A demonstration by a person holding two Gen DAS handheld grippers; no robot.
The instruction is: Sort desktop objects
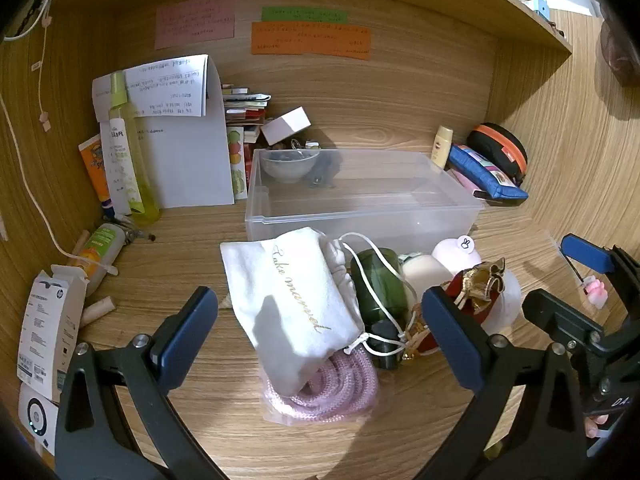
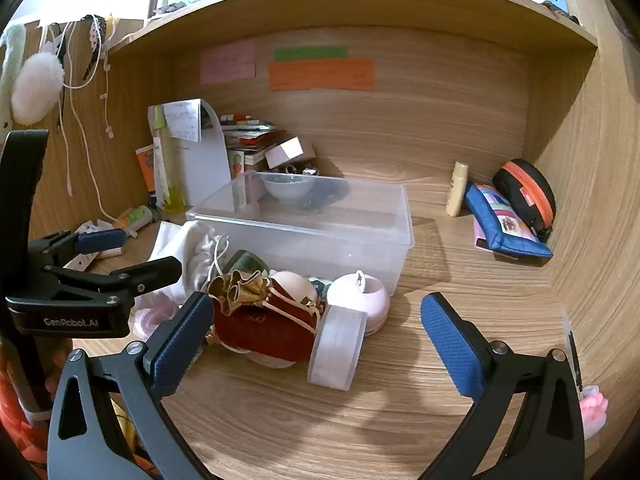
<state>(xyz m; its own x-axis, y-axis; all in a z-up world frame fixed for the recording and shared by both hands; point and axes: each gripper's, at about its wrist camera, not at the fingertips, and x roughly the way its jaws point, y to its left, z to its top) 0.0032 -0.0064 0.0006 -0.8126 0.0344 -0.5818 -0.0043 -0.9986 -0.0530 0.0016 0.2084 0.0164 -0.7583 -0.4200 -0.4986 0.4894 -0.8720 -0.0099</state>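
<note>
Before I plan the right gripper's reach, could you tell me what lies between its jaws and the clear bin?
In the right wrist view, the red pouch, clear round container and pink round case lie before the clear bin.

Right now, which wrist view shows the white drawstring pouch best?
The left wrist view: the white drawstring pouch lies whole between the open fingers, gold lettering legible. The right wrist view catches only its bunched edge behind the left gripper.

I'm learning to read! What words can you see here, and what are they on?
"GenRobot.AI": on the left gripper.
"Lake" plus a second gold cursive word I can't make out: on the white pouch.
"hp" logo: on the white box.
Sticky notes, paper sheets and bottles: writing too small to read.
</note>
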